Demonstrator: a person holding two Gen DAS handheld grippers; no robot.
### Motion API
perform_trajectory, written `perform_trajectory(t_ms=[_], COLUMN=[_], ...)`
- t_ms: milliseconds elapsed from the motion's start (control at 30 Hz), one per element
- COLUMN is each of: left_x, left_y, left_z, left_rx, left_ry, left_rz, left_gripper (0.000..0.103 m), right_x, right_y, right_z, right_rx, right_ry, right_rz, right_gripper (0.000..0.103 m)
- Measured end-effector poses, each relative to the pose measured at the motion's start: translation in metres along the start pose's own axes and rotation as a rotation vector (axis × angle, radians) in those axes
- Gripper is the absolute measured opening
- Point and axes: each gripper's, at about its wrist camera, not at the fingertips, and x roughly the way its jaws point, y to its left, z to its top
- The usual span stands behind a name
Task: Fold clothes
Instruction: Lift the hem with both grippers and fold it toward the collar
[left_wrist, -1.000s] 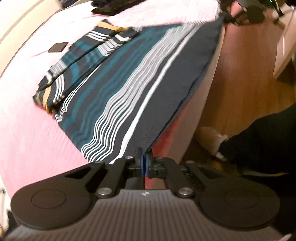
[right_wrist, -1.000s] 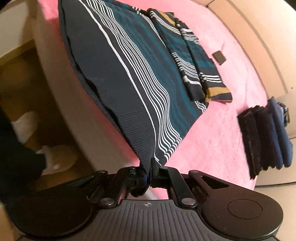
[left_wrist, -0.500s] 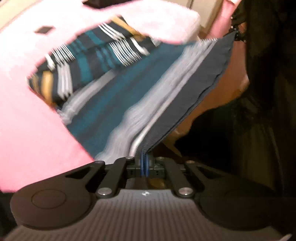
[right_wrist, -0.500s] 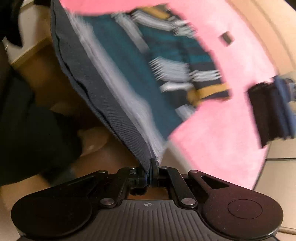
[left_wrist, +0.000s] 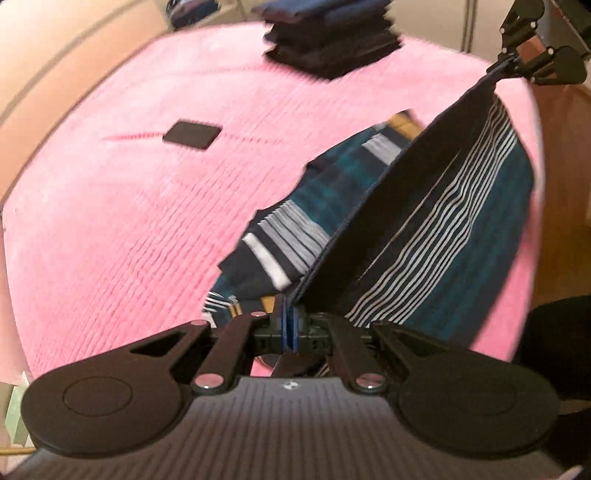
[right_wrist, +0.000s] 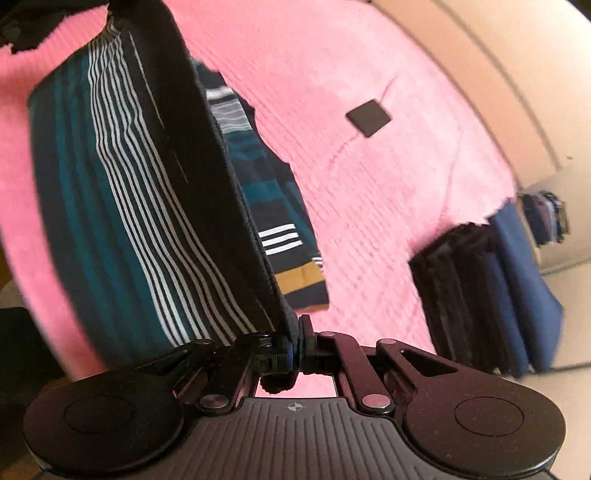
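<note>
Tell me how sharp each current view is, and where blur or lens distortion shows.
Left wrist view: the left gripper is crisp, while the striped shirt, the pink cover and the folded stack are motion-smeared; the cover's edges bow from the fisheye. Right wrist view: the right gripper is sharp, the stack is smeared, warm dim light.

No readable text — no labels, brands, numbers.
</note>
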Motion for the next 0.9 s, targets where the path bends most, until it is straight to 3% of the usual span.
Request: perform_trajectory(t_ms=[233, 400, 700, 767, 900], left_x=[0.089, 0.13, 0.191, 0.195, 0.184], left_y=[0.049, 0.073, 0.097, 0.1, 0.117], left_z=[0.038, 0.033, 0.024, 0.022, 0.01], left_rx=[-0.032, -0.052, -0.138, -0.147, -0.22], left_ry=[0.109, 0.153, 0.205, 0.211, 0.256], left_rz=[0.009, 0.014, 0.037, 0.059, 0.242], left_gripper=[0.002, 0.002, 0.003, 0.006, 0.006], right_x=[0.085, 0.125, 0.181, 0.183, 0.175], right_y=[-0.062, -0.087, -0.093, -0.096, -0.101], right_z=[0.018, 0.028, 0.025, 0.021, 0.018], right_rx=[0.008, 0.04, 0.143, 0.175, 0.196], right_ry=[0.001, -0.007, 0.029, 0.027, 0.023], right_rz=[0.116, 0.159, 0.225, 0.193, 0.045], right_gripper=[0.001, 0.001, 0.001, 0.002, 0.009])
